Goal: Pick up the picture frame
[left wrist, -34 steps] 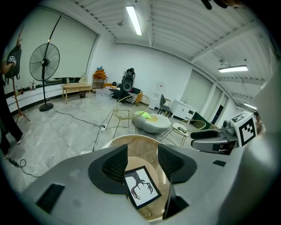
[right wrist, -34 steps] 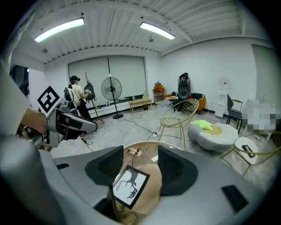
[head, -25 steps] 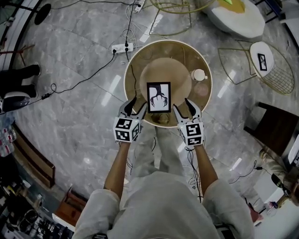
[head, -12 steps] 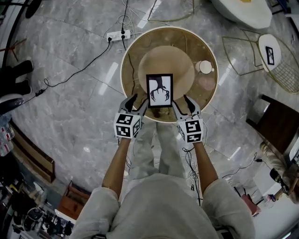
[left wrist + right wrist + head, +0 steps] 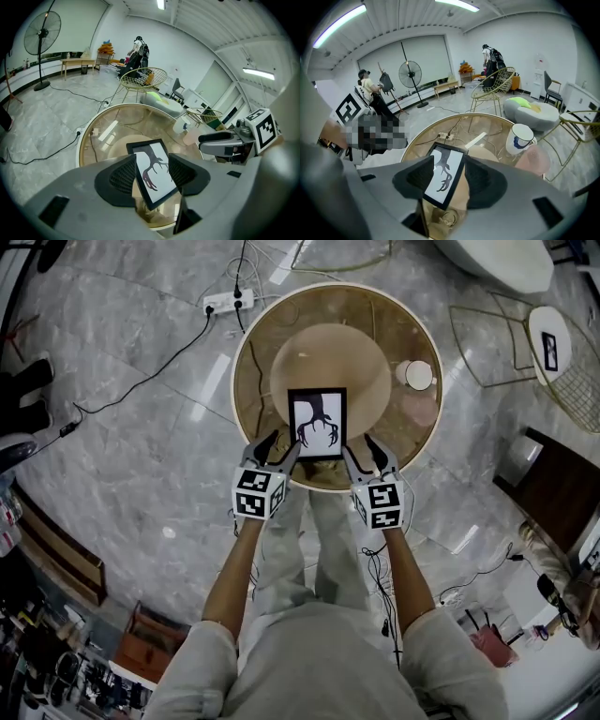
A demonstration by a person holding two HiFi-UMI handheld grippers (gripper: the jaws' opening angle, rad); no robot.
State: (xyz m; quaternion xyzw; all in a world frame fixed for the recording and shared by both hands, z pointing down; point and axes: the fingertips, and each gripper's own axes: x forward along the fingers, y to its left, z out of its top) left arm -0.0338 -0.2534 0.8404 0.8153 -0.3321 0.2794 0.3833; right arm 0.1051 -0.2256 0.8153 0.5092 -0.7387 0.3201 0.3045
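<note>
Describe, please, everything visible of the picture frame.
The picture frame is a black portrait rectangle holding a white sheet with a dark branching figure. It leans back, face toward the person, over the round glass table. Its lower corners sit between the parted jaws of the left hand-held gripper and right hand-held gripper; contact is unclear.

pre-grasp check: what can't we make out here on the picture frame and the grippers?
- Contact: the jaws stand apart on the left hand-held gripper and the right hand-held gripper. Their pads overlap the edges of the black rectangular picture frame in both gripper views, so touch is unclear.
- Frame's back support: hidden behind the frame in every view.
- Frame on or off the round glass table: the head view is too steep to tell.
- White mug's blue print: too small.
</note>
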